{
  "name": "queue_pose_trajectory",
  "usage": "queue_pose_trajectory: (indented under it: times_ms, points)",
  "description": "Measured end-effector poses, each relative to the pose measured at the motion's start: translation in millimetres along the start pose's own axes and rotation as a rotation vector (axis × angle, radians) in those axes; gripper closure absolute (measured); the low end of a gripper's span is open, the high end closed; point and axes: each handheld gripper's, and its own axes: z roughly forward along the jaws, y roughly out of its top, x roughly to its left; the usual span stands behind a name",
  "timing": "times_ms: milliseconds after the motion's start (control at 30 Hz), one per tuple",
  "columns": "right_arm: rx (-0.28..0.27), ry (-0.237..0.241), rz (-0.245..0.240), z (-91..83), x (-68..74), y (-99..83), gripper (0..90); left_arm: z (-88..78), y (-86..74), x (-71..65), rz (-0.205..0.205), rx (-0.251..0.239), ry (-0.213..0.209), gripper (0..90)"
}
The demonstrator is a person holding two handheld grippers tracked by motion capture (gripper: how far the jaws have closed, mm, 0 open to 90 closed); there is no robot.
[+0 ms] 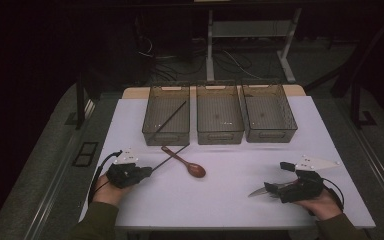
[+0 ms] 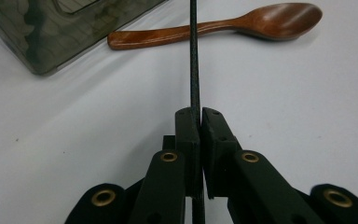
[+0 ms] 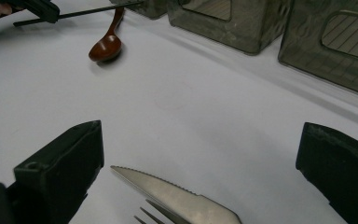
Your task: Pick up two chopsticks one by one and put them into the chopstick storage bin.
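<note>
Our left gripper (image 2: 199,114) is clamped on the thin, stiff black chopstick (image 2: 194,56); light and slippery, so we grip near its end. Right gripper (image 3: 200,154) jaws stand apart.

Chopstick (image 2: 195,70) far end cut off at top edge in left gripper view. Knife (image 3: 177,196) handle and fork (image 3: 156,212) cut off at bottom edge in right gripper view.

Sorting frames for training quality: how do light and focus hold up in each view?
High view: dim, room black, white table evenly lit. Left gripper view: chopstick crisp, wooden spoon glossy with a soft shadow. Right gripper view: knife carries a dull sheen, bins slightly soft.
</note>
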Motion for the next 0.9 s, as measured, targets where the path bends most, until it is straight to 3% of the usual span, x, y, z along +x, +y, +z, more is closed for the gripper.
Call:
queue_pose_trajectory:
  times_ms: [533, 900]
  points:
    - [0.016, 0.011, 0.015, 6.5, -0.5, -2.0, 1.1, -11.2, 16.8, -13.7, 0.009, -0.025, -0.036, 85.5]
    - [0.015, 0.009, 0.018, 5.9, -0.8, -1.8, 1.1, -17.8, 23.2, -14.9, -0.022, -0.061, -0.032, 85.5]
